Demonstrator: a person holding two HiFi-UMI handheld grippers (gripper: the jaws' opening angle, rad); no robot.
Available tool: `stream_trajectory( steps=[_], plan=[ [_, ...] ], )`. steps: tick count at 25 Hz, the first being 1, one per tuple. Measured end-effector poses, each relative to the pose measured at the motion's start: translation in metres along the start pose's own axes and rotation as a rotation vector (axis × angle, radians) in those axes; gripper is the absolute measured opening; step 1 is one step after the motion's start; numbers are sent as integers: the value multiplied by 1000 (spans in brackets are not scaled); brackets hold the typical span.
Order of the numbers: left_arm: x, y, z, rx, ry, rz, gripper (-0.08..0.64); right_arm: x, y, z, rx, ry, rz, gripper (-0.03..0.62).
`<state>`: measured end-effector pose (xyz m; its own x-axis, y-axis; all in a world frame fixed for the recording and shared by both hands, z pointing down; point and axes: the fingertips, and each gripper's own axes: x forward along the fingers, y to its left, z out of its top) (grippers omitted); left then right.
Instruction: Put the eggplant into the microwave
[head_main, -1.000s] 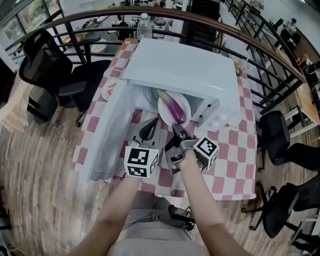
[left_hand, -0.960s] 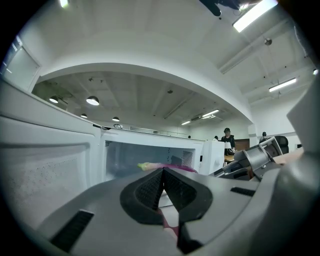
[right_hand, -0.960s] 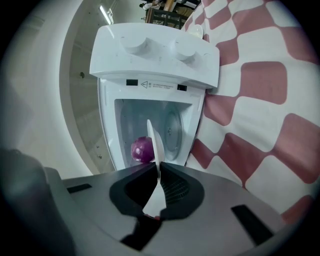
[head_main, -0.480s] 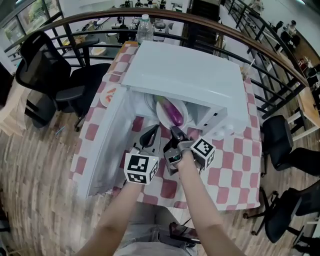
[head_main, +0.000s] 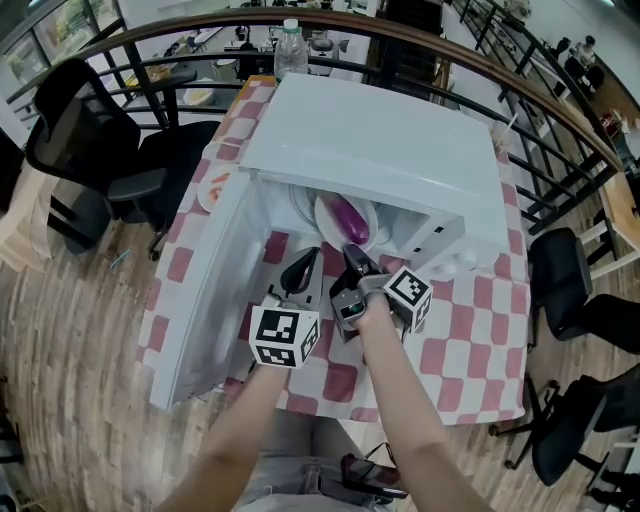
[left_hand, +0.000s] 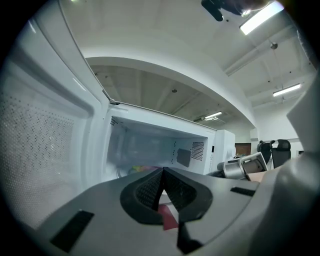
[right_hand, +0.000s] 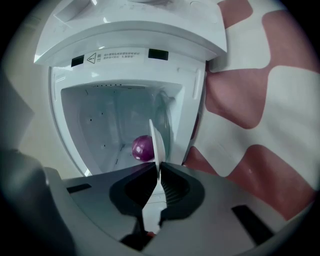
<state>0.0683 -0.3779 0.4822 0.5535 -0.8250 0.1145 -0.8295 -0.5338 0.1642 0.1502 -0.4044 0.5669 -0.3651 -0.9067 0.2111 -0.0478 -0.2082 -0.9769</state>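
Note:
A purple eggplant (head_main: 352, 220) lies on a white plate (head_main: 327, 214) at the mouth of the open white microwave (head_main: 380, 140). My right gripper (head_main: 353, 256) is shut on the plate's near rim. In the right gripper view the plate (right_hand: 156, 145) shows edge-on between the pads, with the eggplant (right_hand: 143, 148) beyond it inside the cavity. To the left of the plate, my left gripper (head_main: 301, 266) is shut and holds nothing. The left gripper (left_hand: 162, 176) points into the empty cavity. The microwave door (head_main: 210, 290) hangs open at the left.
The microwave stands on a red-and-white checked tablecloth (head_main: 462, 350). A small plate with food (head_main: 212, 188) sits at the table's left edge and a water bottle (head_main: 290, 50) at the back. Black chairs (head_main: 90, 130) and a curved railing (head_main: 500, 90) surround the table.
The plate with the eggplant has gone a little deeper under the microwave's top, carried by my right gripper. Both grippers have sunk slightly.

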Motion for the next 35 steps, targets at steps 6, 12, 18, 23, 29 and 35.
stream_trajectory(
  steps=[6,12,18,23,29,35],
  plan=[
    [5,0,-2,-17,3,10,5,8,2,8,11,6,-2,38],
    [7,3,-4,-27,12,25,5,16,2,16,-51,28,-75,46],
    [10,4,-5,-33,17,32,5,18,-13,16,-68,44,-175,174],
    [12,5,-8,-37,25,33,5,20,-22,19,-68,32,-212,255],
    [13,8,-10,-45,31,35,5,27,-25,27,-77,16,-246,276],
    [17,12,-10,-45,38,30,5,37,-26,32,-63,-11,-272,292]
  ],
)
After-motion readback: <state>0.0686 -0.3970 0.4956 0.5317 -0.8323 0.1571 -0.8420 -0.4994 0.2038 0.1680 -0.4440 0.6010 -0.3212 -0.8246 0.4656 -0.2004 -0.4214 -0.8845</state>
